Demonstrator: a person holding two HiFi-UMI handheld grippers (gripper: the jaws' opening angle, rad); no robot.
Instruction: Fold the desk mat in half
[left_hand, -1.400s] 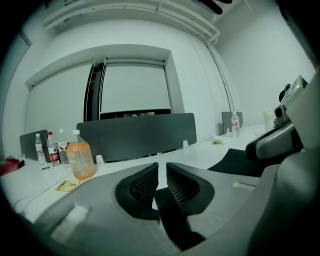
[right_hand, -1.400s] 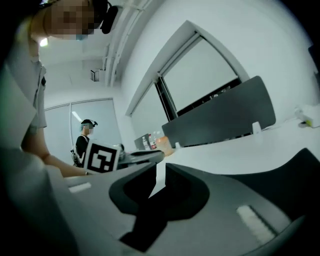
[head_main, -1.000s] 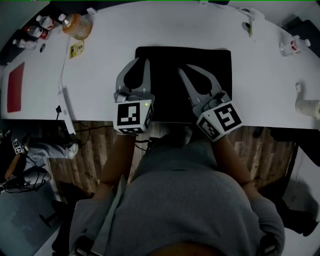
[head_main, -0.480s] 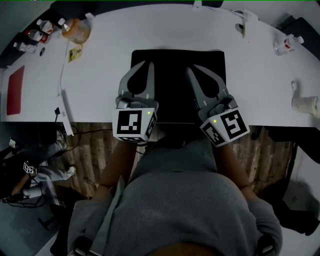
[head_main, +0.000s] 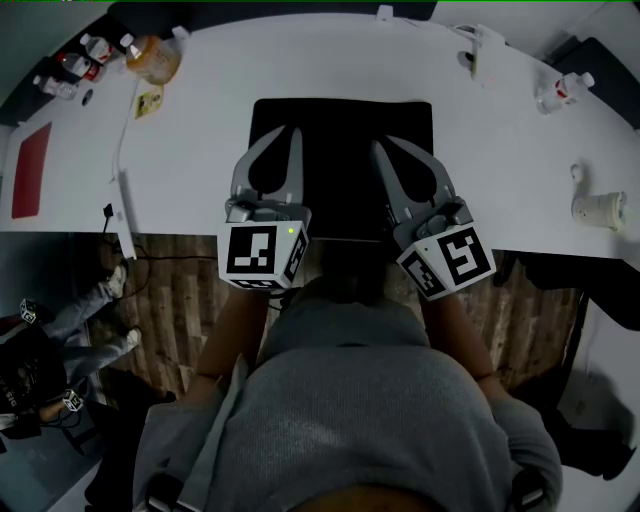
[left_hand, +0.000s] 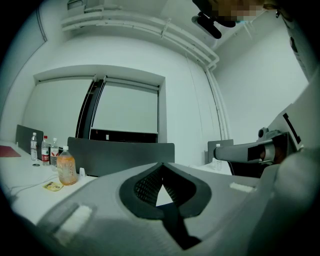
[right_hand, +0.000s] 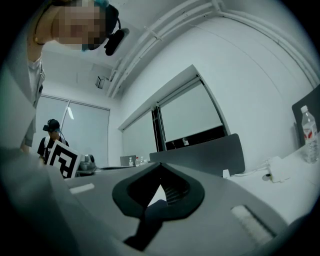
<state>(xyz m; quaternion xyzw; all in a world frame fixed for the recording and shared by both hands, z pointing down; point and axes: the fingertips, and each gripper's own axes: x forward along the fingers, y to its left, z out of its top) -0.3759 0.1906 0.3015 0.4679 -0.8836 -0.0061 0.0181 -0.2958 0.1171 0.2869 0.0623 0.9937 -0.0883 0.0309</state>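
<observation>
My left gripper (head_main: 289, 132) and right gripper (head_main: 381, 146) are now both clenched on the mat (head_main: 340, 115) and rising, so I judge the fold is beginning.

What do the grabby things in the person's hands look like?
Each is a pair of grey tongs with curved, leaf-shaped arms that narrow to a tip and dark padding inside. The left gripper and right gripper each carry a cube with black-and-white square markers; a small green light glows on the left cube. The person wears a grey top.

shirt (head_main: 370, 400): grey | hand-held grippers (head_main: 290, 132) (head_main: 379, 146): grey | cubes (head_main: 258, 257) (head_main: 447, 262): black-white markers
</observation>
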